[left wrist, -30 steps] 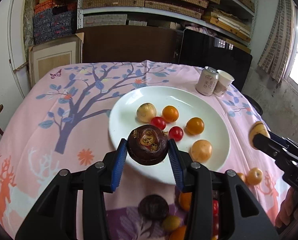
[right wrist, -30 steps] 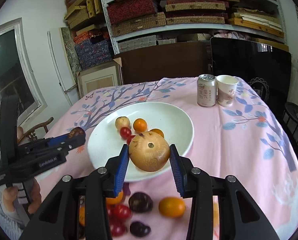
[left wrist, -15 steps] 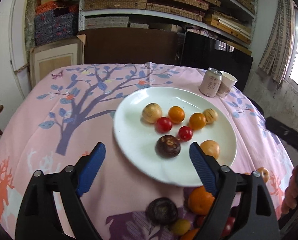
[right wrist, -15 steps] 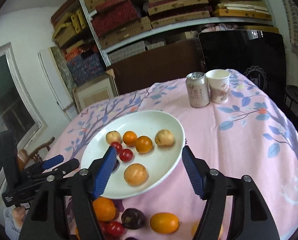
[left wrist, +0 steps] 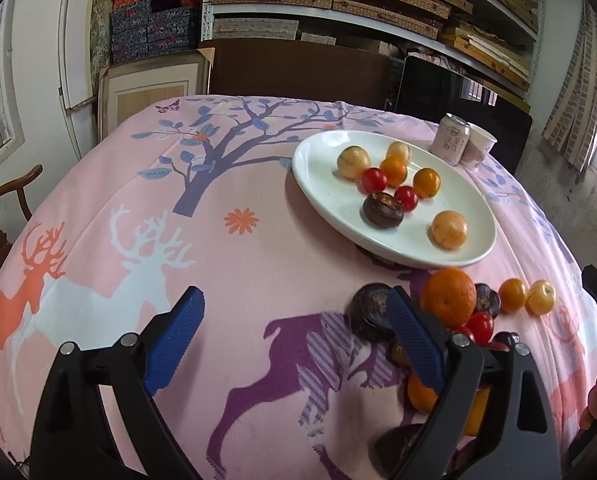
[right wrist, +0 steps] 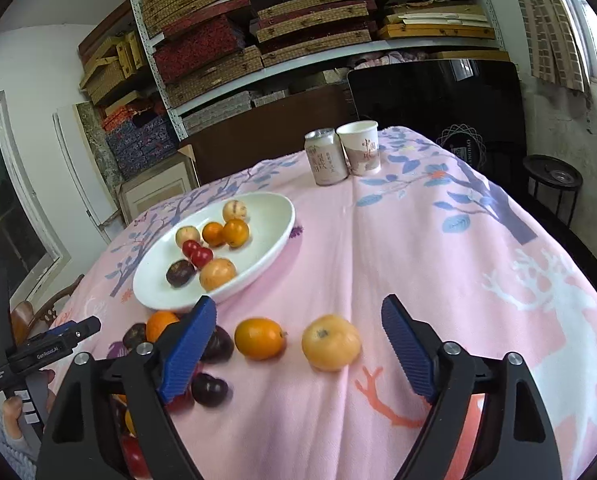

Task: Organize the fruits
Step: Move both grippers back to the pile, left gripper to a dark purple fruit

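A white plate [left wrist: 322, 184] on the pink cloth holds several fruits, among them a dark brown fruit [left wrist: 382, 210] and a tan fruit [left wrist: 449, 229]. My left gripper [left wrist: 294, 304] hangs over bare cloth, jaws still opening, nothing between them. Just right of it is a pile of loose fruit with a big orange [left wrist: 450, 298] and a dark fruit [left wrist: 364, 316]. My right gripper [right wrist: 298, 308] is also opening. An orange fruit [right wrist: 260, 338] and a yellow fruit [right wrist: 330, 342] lie on the cloth in its gap, untouched. The plate [right wrist: 266, 216] sits beyond, to the left.
A drink can [right wrist: 326, 158] and a paper cup [right wrist: 360, 148] stand at the table's far side, behind the plate. In the right wrist view the left gripper [right wrist: 50, 348] shows at the lower left with a hand on it. A wooden chair [left wrist: 6, 208] stands left of the table.
Both grippers opened and let go: the dark fruit and the tan fruit now lie on the plate. Both pulled back from the plate toward the loose fruit on the near cloth.
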Motion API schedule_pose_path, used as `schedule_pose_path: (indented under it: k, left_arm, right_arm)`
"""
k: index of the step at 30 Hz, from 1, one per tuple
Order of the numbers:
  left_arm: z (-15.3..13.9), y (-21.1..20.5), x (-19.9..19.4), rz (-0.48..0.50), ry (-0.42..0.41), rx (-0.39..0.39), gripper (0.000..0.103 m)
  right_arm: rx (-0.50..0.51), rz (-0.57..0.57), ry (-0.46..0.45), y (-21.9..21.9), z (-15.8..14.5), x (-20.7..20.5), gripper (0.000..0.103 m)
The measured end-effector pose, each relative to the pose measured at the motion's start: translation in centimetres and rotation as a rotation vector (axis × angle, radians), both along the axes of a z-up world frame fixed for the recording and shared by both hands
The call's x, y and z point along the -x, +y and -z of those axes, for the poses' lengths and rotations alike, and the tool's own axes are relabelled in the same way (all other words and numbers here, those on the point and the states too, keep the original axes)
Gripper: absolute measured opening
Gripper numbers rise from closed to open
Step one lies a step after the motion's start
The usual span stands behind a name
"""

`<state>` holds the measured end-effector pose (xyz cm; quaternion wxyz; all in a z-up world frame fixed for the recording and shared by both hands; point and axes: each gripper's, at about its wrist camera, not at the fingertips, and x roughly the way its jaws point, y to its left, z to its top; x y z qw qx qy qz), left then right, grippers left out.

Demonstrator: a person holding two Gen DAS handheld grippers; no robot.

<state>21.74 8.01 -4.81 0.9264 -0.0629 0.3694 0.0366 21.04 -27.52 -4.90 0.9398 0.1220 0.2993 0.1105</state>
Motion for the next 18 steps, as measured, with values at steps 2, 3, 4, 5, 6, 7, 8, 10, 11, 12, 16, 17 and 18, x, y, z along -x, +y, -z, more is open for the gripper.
schedule_pose_path:
  k: [2,3,4,5,6,7,8,10,11,12,16,17,18]
  left_arm:
    - [0.2,-0.7,-0.2,0.024,0.006,-0.008,0.091]
    - [0.4,-1.1,-0.4,0.040,0.011,-0.008,0.091]
    - [0.5,-1.5,-0.6,0.050,0.015,-0.011,0.091]
    - [0.6,-1.9,-0.8,0.061,0.019,-0.020,0.091]
    - [0.7,-2.2,-1.0,0.069,0.021,-0.031,0.091]
    - [0.8,-2.6,-1.3,0.076,0.021,-0.046,0.091]
    - [0.9,-2.9,-1.7,0.081,0.024,-0.057,0.091]
    - [1.2,-3.3,-2.5,0.085,0.036,-0.068,0.091]
    - [1.4,-3.5,-2.8,0.088,0.046,-0.072,0.091]
    - [1.6,-3.6,-3.2,0.089,0.056,-0.077,0.091]
    - [3.0,-3.9,-4.3,0.094,0.109,-0.125,0.098]
    - [3.0,-3.8,-4.3,0.092,0.106,-0.126,0.098]
    - [2.8,-3.7,-4.1,0.093,0.103,-0.141,0.098]
  right_arm:
    - [0.007,0.001,0.007,0.0,0.3,0.3,0.088]
    - [0.007,0.005,0.009,0.0,0.3,0.2,0.088]
    - [0.005,0.008,0.009,-0.2,0.3,0.4,0.088]
    - [-0.001,0.014,0.010,-0.3,0.4,0.4,0.089]
    - [-0.004,0.018,0.013,-0.4,0.4,0.4,0.089]
    - [-0.007,0.022,0.018,-0.5,0.5,0.3,0.090]
    - [-0.012,0.023,0.025,-0.6,0.6,0.2,0.090]
    - [-0.015,0.021,0.033,-0.6,0.7,0.1,0.090]
    - [-0.013,0.020,0.034,-0.5,0.7,0.1,0.090]
    - [-0.009,0.019,0.034,-0.5,0.7,0.1,0.090]
    - [0.000,0.015,0.034,-0.2,0.7,0.1,0.090]
    - [0.001,0.015,0.035,-0.2,0.8,0.1,0.090]
    - [-0.001,0.016,0.036,-0.3,0.8,0.1,0.090]
